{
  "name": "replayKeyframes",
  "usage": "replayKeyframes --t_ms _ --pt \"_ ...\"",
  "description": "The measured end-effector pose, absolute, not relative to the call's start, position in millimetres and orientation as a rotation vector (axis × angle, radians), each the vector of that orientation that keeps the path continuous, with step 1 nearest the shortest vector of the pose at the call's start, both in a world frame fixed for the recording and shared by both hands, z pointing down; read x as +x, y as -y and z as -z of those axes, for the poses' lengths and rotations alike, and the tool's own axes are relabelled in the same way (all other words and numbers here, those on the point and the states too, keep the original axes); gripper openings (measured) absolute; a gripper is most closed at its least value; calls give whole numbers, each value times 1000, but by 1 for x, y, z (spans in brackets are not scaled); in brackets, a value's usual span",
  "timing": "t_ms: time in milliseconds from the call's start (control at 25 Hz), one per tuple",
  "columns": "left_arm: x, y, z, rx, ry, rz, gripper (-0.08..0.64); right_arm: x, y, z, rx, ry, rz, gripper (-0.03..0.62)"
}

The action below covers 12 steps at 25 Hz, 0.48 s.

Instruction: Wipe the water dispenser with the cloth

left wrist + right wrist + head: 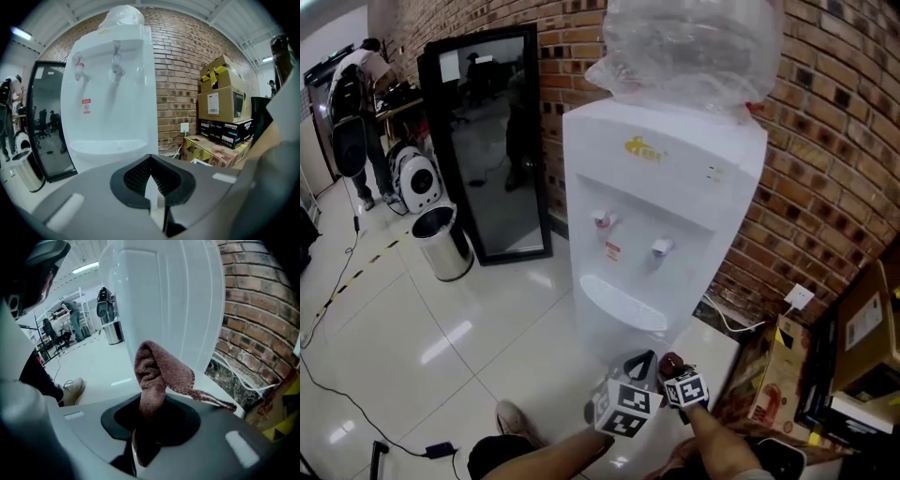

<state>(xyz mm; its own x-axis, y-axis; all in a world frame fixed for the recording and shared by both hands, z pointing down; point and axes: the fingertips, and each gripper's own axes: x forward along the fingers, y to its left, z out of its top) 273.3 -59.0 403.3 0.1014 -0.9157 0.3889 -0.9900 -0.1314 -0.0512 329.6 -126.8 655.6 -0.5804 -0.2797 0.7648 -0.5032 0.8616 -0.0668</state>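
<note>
The white water dispenser [666, 187] stands against the brick wall, its bottle wrapped in clear plastic, with two taps over a drip tray. Both grippers are low in front of its base in the head view. My right gripper [673, 367] is shut on a reddish-brown cloth [152, 376]. The cloth stands up out of the jaws and flops to the right, close to the dispenser's side panel [164, 296] but apart from it. My left gripper [640, 364] is just left of the right one. In the left gripper view, this gripper [151, 161] is shut and empty, pointing at the dispenser's front [112, 93].
A black-framed mirror [492, 141] leans on the wall left of the dispenser, and a steel bin [441, 242] stands by it. Stacked cardboard boxes [220, 103] fill the right side. A wall socket [799, 297] with a white cable sits low behind the dispenser. A person [356, 94] stands far left.
</note>
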Motion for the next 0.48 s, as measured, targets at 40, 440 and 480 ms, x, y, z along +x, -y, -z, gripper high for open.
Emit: replayKeyframes --t_ms 40,440,480 --pt "271 59 -398 2161 1924 -487 0 330 130 -644 586 2236 -365 106" --pt "287 72 -325 2291 2031 -399 0 360 207 -336 1036 2825 -362 109" --pt "290 74 -308 2313 2048 -366 0 361 204 -296 1047 2885 -233 109"
